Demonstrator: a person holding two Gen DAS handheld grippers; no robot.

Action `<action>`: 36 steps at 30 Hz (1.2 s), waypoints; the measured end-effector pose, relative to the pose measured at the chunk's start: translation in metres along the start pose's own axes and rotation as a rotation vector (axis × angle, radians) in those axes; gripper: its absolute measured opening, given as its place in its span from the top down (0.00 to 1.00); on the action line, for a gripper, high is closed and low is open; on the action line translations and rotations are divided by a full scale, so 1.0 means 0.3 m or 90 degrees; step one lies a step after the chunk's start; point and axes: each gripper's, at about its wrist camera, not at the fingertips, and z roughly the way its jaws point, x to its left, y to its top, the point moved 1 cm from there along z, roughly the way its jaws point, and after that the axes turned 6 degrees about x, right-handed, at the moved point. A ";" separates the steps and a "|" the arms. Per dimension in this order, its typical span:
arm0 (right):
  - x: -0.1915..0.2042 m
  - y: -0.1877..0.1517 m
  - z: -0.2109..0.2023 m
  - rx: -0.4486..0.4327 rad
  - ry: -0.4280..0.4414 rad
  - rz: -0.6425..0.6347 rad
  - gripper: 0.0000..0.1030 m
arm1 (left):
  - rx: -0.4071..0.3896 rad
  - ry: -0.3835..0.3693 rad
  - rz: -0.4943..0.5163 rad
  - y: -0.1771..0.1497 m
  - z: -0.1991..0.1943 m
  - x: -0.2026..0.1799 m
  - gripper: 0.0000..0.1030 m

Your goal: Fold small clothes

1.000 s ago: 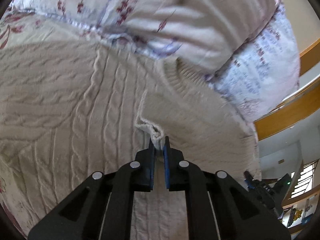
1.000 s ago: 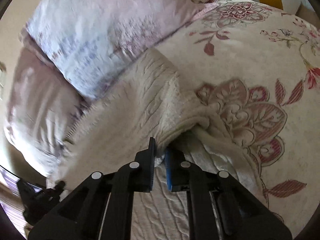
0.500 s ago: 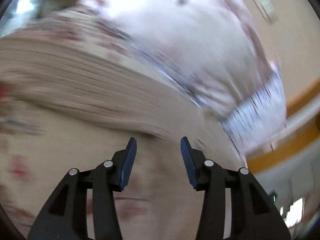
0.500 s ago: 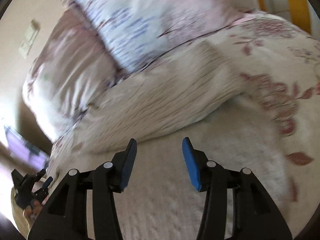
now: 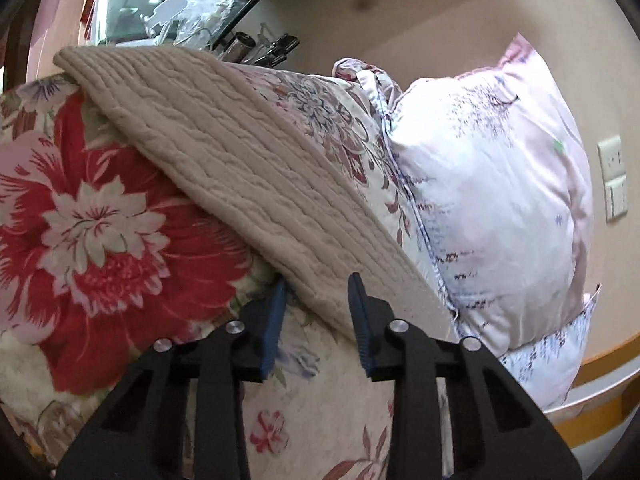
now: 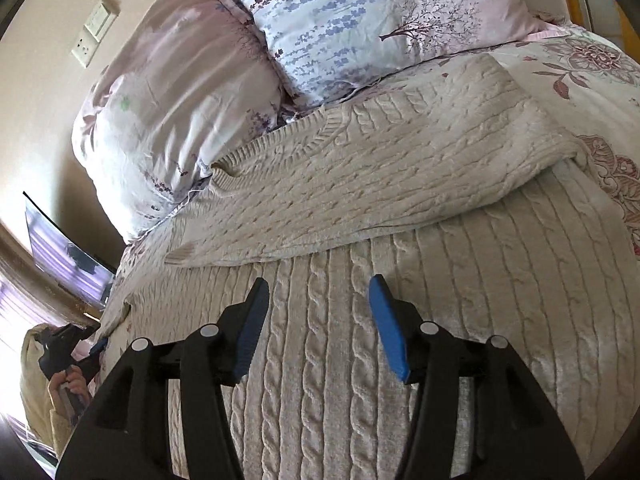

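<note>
Showing 1 sweater, 2 pillows, both grippers apart.

Beige wall with pale switch plates. Floral bedspread, two pastel pillows against it. Daylight from the left.

Sweater: cream, cable-knit ribs and twisted braids; reads beige-tan in the left wrist view.
Bedspread: cream ground, large red flower with pale pink-white centre near left; smaller maroon leaf and medallion motifs far right.
Pillows: near one pale pink-white with lavender sprigs and a dark bare-tree print; far one dusky pink-lilac, faint green spot.
Wall: beige.
Gripper pads: blue, on black bodies.
</note>
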 end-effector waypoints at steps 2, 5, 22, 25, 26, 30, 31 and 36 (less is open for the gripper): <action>0.000 0.000 0.002 0.001 -0.001 -0.002 0.46 | -0.002 -0.009 -0.014 0.007 0.001 0.010 0.71; 0.000 -0.001 0.005 0.001 -0.001 -0.006 0.46 | -0.005 -0.015 -0.032 0.013 0.008 0.011 0.79; -0.001 -0.005 -0.008 0.004 0.020 -0.001 0.46 | 0.045 -0.213 0.194 -0.147 0.086 -0.622 0.95; 0.005 -0.013 -0.027 -0.001 0.017 -0.009 0.46 | 0.118 -0.245 0.254 -0.304 0.195 -0.772 0.95; 0.004 -0.016 -0.032 -0.003 0.015 -0.010 0.46 | 0.142 -0.249 0.268 -0.355 0.230 -0.802 0.95; -0.014 -0.020 -0.057 -0.008 -0.003 -0.008 0.46 | 0.259 -0.220 0.323 -0.591 0.406 -0.866 0.94; -0.017 -0.019 -0.062 -0.008 -0.011 -0.009 0.46 | 0.292 -0.205 0.344 -0.655 0.455 -0.870 0.93; 0.027 0.020 -0.102 -0.012 -0.048 -0.066 0.46 | 0.372 -0.178 0.381 -0.774 0.519 -0.831 0.63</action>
